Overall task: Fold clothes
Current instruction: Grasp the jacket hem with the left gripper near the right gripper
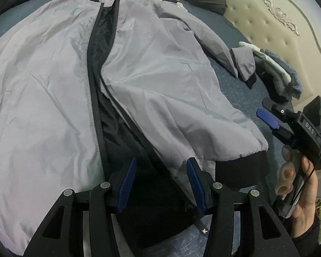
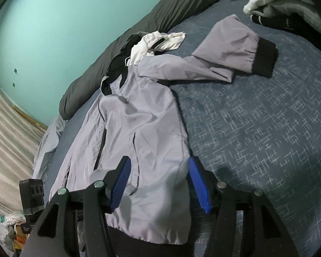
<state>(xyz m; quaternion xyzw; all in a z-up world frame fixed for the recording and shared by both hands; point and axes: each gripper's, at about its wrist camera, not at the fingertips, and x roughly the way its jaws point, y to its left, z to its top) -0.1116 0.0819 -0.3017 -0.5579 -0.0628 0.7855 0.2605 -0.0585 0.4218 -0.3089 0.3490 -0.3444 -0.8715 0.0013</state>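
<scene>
A grey jacket with black zip, collar and hem band lies front up on the blue bedcover, its zip partly undone. My left gripper hovers open over the lower end of the zip, near the black hem, and its pads grip nothing. My right gripper is open above the same jacket near its side edge and hem, with fabric beneath the fingers but not pinched. A hand holds the right gripper off the jacket's right side. One sleeve is bent back, its black cuff lying on the cover.
A white garment is bunched by the collar. A stack of folded clothes sits beyond the cuff near the padded headboard. A dark duvet runs along the bed's far side by a teal wall.
</scene>
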